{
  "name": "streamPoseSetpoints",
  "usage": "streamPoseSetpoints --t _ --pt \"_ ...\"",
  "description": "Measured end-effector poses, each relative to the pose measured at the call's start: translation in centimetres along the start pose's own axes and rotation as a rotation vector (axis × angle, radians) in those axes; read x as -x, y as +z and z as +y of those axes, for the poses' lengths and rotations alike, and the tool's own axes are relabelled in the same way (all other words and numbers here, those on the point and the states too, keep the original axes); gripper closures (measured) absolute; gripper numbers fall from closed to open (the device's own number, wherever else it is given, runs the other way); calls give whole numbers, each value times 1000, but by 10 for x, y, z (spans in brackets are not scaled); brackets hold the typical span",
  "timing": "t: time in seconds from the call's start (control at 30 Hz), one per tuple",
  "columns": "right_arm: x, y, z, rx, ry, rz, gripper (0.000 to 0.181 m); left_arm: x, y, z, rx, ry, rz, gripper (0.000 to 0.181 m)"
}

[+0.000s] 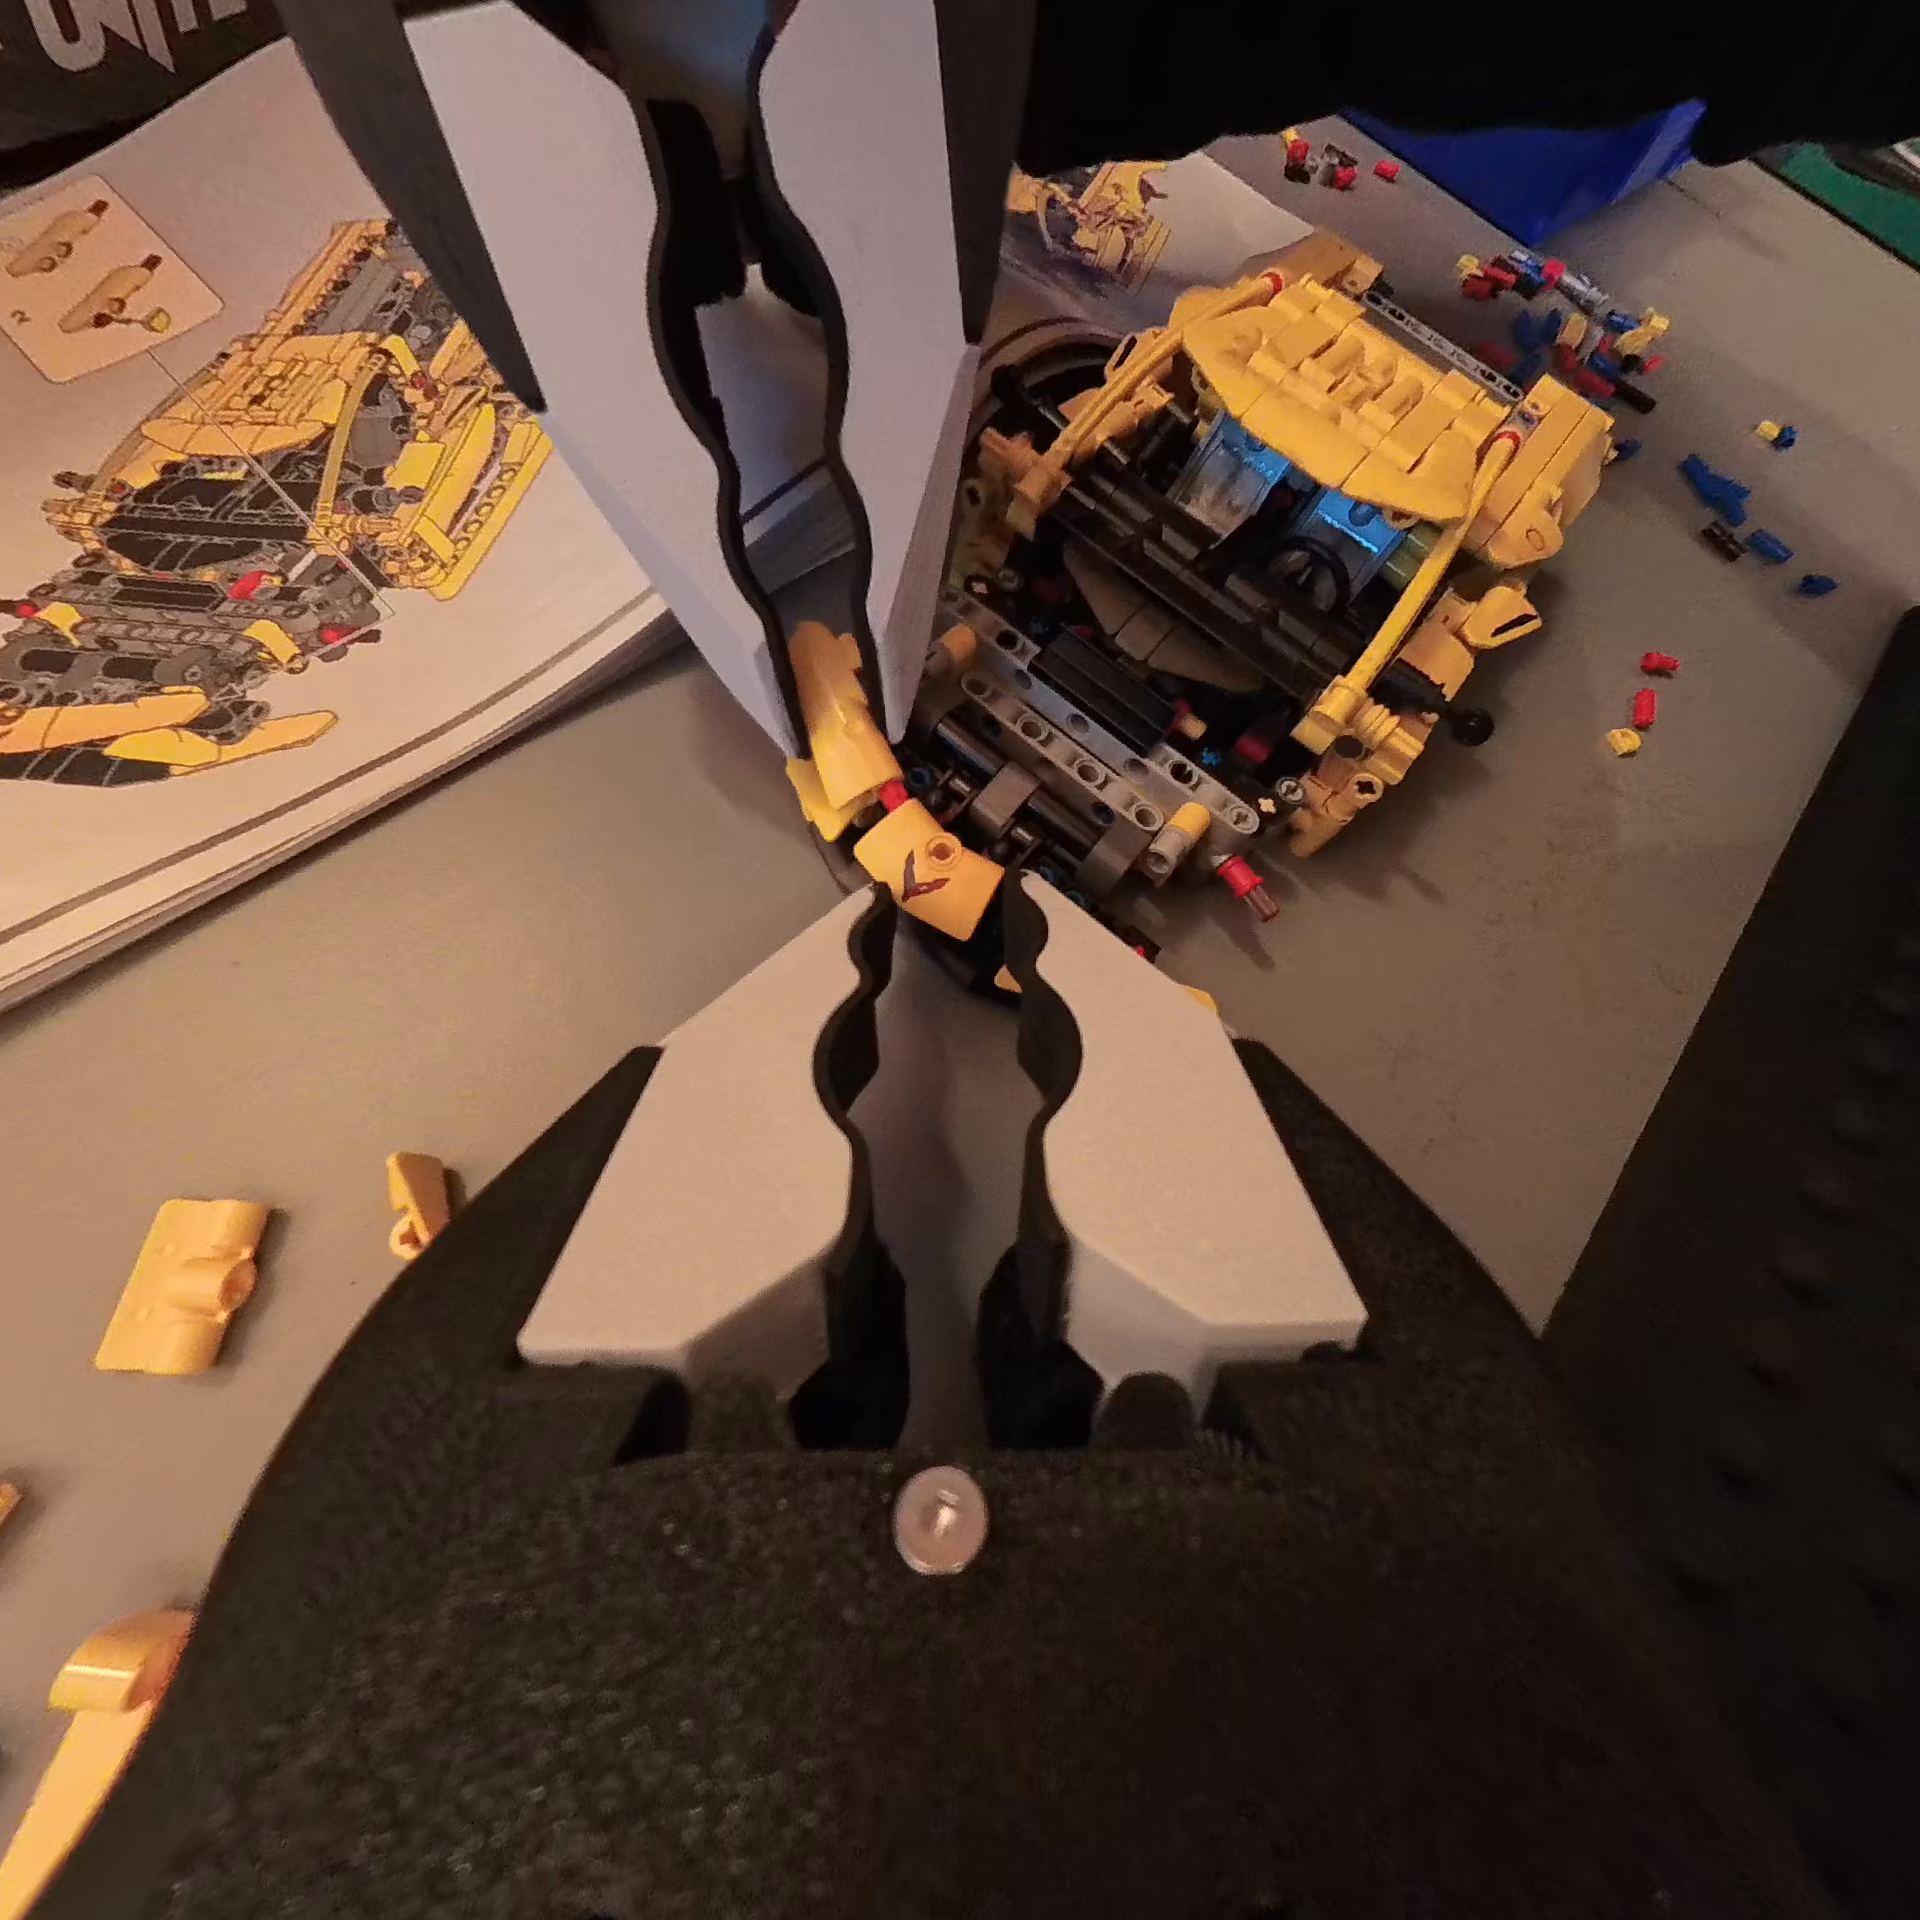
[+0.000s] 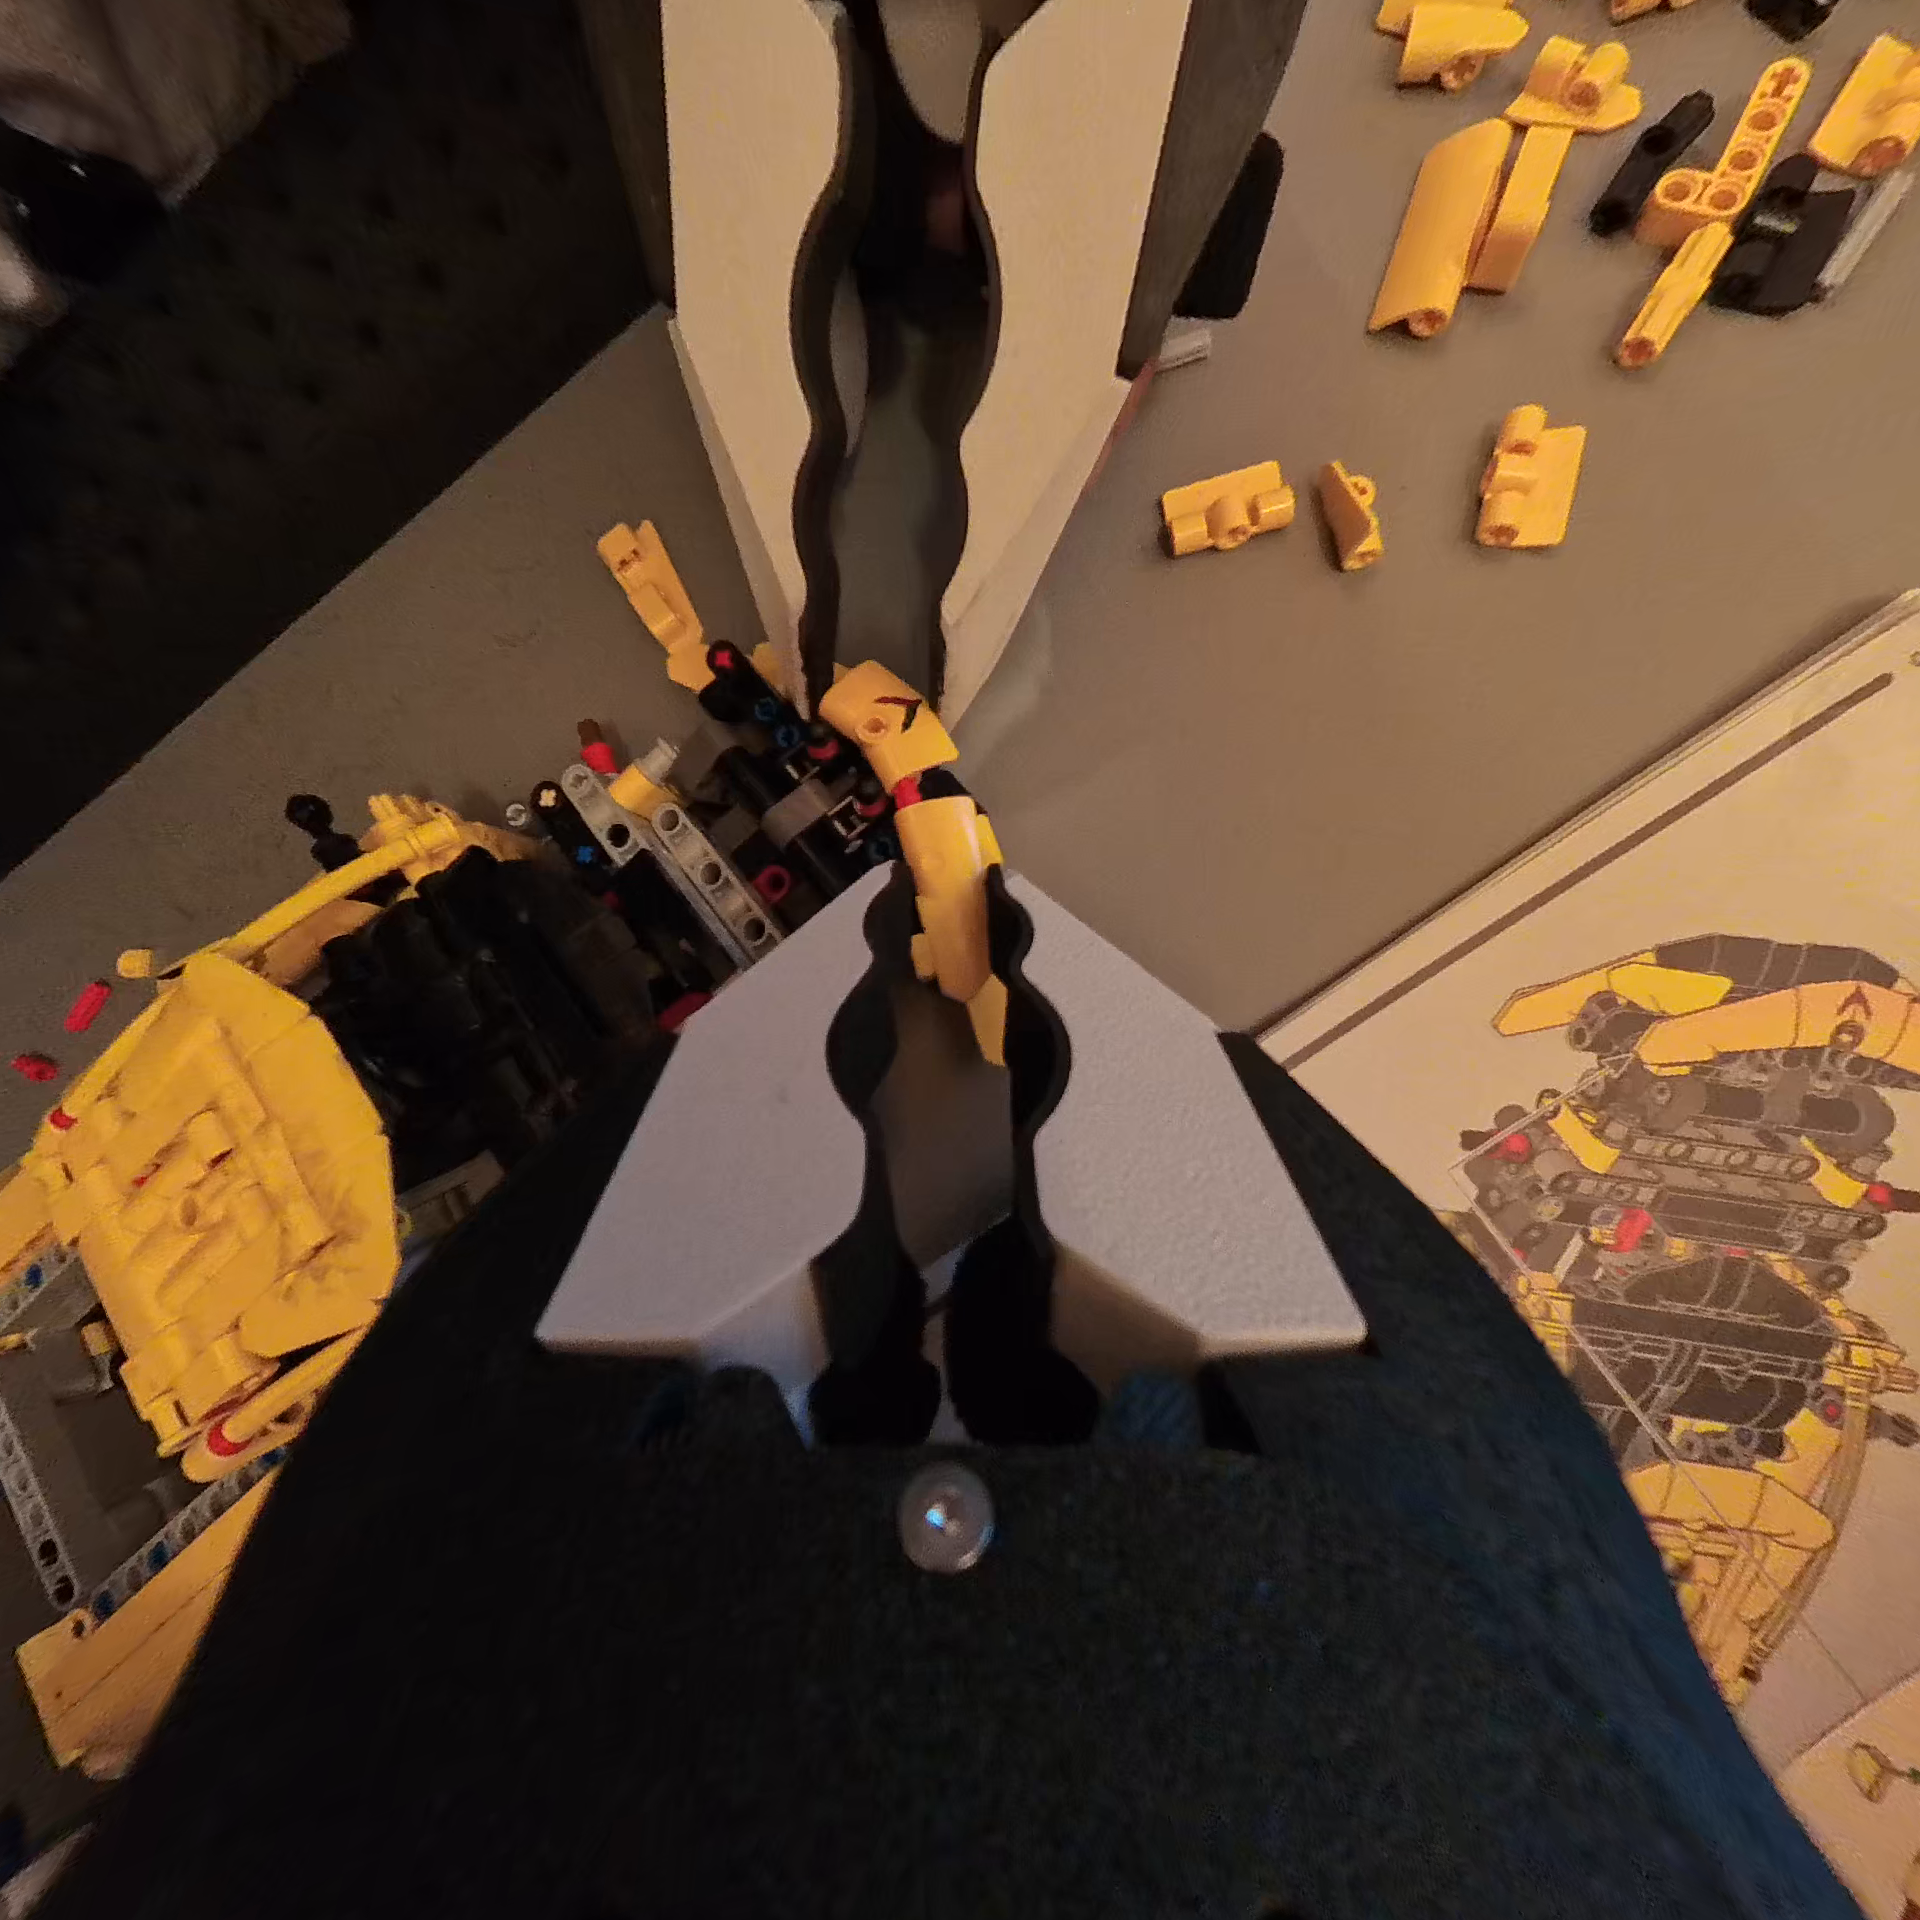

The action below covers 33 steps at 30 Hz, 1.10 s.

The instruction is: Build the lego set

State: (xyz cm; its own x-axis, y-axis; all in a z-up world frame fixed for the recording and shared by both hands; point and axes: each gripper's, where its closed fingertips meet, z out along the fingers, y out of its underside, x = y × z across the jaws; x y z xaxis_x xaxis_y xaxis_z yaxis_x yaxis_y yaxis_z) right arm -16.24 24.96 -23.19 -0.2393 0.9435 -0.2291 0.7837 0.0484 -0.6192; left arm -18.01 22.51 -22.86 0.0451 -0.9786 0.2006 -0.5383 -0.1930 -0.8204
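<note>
Glossy yellow plastic panels (image 2: 1226, 507) lie on the matt grey desk (image 2: 1195, 810) beside a smooth paper booklet (image 1: 312, 582), each tool rough black.

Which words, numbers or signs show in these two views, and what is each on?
I do not copy out writing, so here is where each stands.
Large white letters: dark cover, cut off by the frame edge.
Small step numeral: inset on the manual page.
Dark emblem, no letters: yellow piece.
Elsewhere: nothing legible.
</note>
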Motion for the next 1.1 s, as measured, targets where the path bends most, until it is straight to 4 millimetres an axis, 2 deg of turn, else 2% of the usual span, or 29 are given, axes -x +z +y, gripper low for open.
streamPoseSetpoints --t 0.37,0.97,1.1 --pt "0 3 -2 235 -40 -218 169 -1 0 0 6 14 17 161" --pt "5 9 -8 164 -9 -200 170 -4 0 1 11 6 46 161" --pt "5 8 -7 128 47 -195 169 -3 1 1 8 8 33 161"
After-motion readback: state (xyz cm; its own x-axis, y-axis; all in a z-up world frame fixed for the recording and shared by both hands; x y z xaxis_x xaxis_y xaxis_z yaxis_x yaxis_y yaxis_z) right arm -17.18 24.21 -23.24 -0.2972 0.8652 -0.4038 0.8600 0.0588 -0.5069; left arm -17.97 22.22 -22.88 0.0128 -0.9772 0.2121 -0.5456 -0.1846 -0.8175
